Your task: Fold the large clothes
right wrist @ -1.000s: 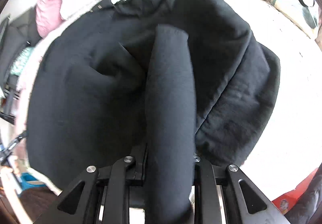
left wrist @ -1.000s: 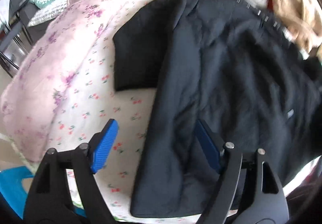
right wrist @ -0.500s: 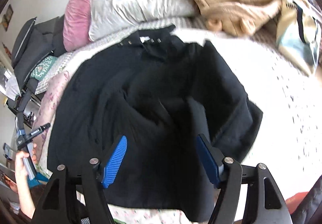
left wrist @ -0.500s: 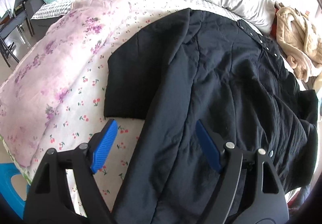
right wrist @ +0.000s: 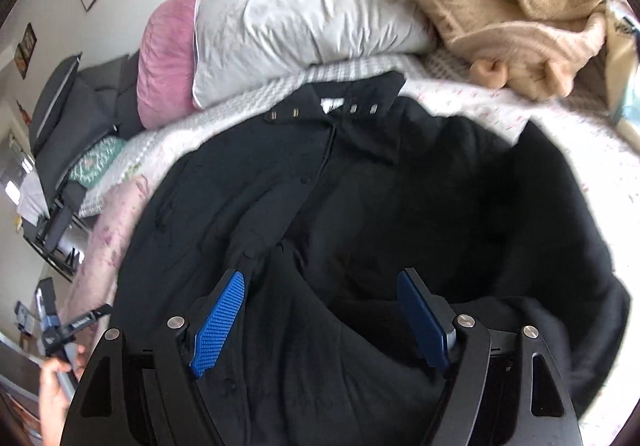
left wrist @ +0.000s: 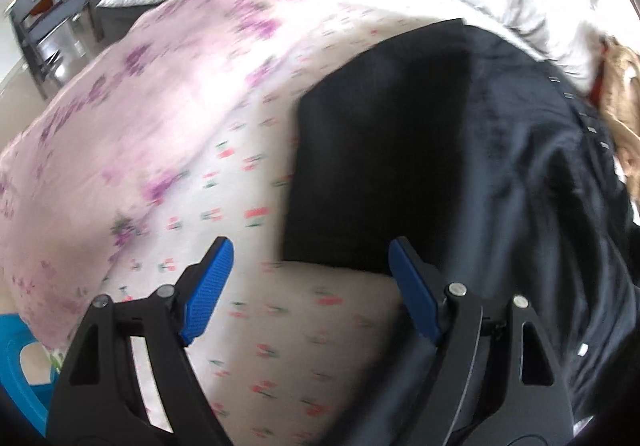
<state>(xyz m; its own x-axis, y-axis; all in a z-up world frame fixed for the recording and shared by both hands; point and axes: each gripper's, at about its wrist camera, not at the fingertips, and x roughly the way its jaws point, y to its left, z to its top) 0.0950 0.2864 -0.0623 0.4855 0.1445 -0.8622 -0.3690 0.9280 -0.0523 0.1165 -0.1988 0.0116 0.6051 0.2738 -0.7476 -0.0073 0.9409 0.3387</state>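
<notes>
Left gripper (left wrist: 308, 286) is held wide open, nothing between the blue pads (left wrist: 206, 292); it is hung over the floral bedsheet (left wrist: 280, 326) just short of the cuff end of the left sleeve (left wrist: 360, 181), which is laid flat and spread out toward the bed's left side. Right gripper (right wrist: 320, 314) is likewise spread wide and empty, pads (right wrist: 218, 320) poised above the front of the black coat (right wrist: 360, 205), no cloth pinched. The coat is laid face up across the middle of the bed, collar (right wrist: 332, 105) toward the head end next to the white pillow (right wrist: 304, 17) and pink pillow (right wrist: 168, 57), hem toward the foot edge. The right sleeve (right wrist: 532, 326) appears to be folded in over the coat body on the right side, bunched rather than flat, though the dark cloth makes the exact lay hard to read. A tan fleece garment (right wrist: 508, 5) is piled at the head-right corner, apart from the coat. A pink quilt (left wrist: 120, 125) is lying along the left edge. Progress is judged early: one sleeve seemingly brought in, left sleeve not yet folded, body not yet folded lengthwise or halved. Left sleeve cuff is judged the likely next grasp point. Left view is blurred, so fine detail of the cuff edge cannot be confirmed.
</notes>
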